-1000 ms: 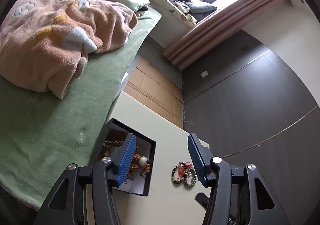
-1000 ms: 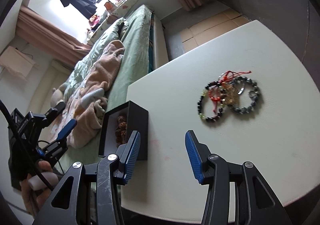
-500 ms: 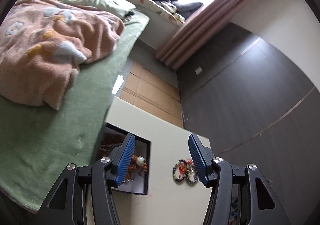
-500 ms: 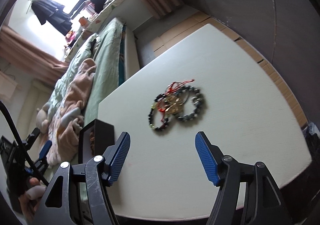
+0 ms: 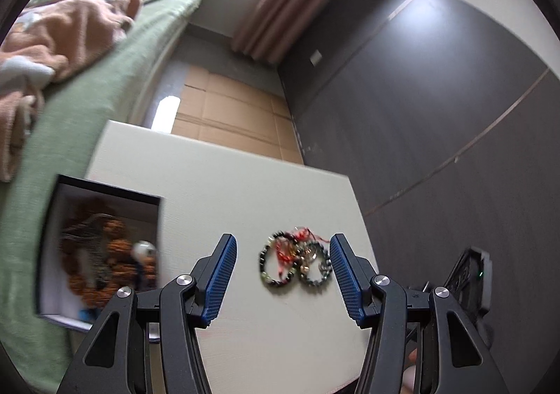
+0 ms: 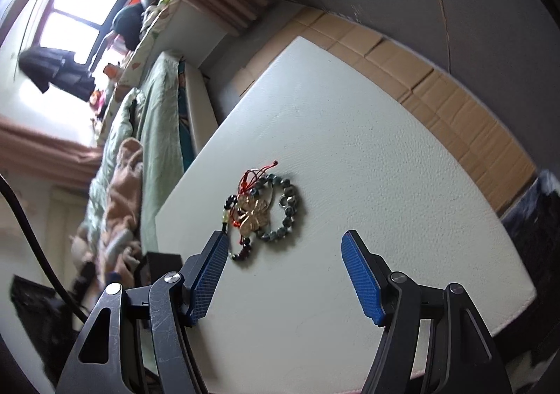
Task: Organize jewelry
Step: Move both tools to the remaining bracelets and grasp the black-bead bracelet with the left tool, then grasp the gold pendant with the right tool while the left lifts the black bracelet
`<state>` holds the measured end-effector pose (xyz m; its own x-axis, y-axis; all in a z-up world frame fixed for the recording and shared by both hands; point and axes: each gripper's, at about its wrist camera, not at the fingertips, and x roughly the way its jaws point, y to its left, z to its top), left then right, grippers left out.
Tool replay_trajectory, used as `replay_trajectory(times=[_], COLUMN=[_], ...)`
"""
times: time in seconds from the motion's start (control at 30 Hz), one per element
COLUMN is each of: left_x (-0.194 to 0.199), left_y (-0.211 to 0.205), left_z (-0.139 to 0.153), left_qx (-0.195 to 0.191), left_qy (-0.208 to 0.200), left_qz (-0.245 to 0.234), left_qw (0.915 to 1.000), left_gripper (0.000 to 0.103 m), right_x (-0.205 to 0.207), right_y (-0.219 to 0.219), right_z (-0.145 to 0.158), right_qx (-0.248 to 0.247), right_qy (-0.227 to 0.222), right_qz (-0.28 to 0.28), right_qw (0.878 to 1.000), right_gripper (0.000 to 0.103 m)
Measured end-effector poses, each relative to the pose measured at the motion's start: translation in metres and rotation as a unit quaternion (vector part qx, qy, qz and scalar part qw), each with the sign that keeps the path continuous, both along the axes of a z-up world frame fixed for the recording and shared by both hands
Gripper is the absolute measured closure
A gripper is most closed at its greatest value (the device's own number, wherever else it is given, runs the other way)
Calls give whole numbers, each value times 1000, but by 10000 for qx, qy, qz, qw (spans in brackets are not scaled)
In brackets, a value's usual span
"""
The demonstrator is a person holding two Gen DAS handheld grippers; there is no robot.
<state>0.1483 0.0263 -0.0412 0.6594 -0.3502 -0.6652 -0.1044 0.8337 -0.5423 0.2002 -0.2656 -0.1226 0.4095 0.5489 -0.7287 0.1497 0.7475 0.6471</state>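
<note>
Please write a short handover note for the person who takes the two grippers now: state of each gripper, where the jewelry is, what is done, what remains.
Left gripper: open, holding nothing, aimed at the table.
Right gripper: open and empty; its jaws have just been opening wider, nothing between the pads.
Loose pile of bracelets: two beaded bracelets tangled with a red cord and a gold charm, lying on the table, untouched.
Black box: open, at the table's edge next to the bed, already holding orange-brown beads and other pieces.
Done: some jewelry is in the box.
Left: probably pick up the pile and place it in the box.
</note>
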Motion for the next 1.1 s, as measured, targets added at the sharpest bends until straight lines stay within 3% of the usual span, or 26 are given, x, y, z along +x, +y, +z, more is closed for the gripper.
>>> replay_trajectory(times=[0.1,0.37,0.73,0.8,0.9,1.1], left_x=[12,35,52,53,50,43], left_y=[-20,-48,-64,-66,-68,-52], left_z=[-9,-42,-85,-92,-92,-78], left_qx=[362,767,1253,1380,1578,1206], left_qy=[130,476,832,911,853,699], left_qz=[-195,-501,-551,-541,-527,-354], left_qw=[9991,9947,9871,9848,9824,9896], left_gripper=[52,70,72,87,96,96], right_x=[4,15,26,27,28,29], right_y=[-3,12,32,37,44,55], right_z=[-4,-7,-10,-11,-12,-10], right_qx=[115,32,-58,-31,33,24], right_qy=[67,60,-38,-51,-76,-185], right_qz=[-89,20,234,289,374,471], right_qw=[9999,10000,9997,9996,9993,9987], right_gripper=[35,35,41,43,46,49])
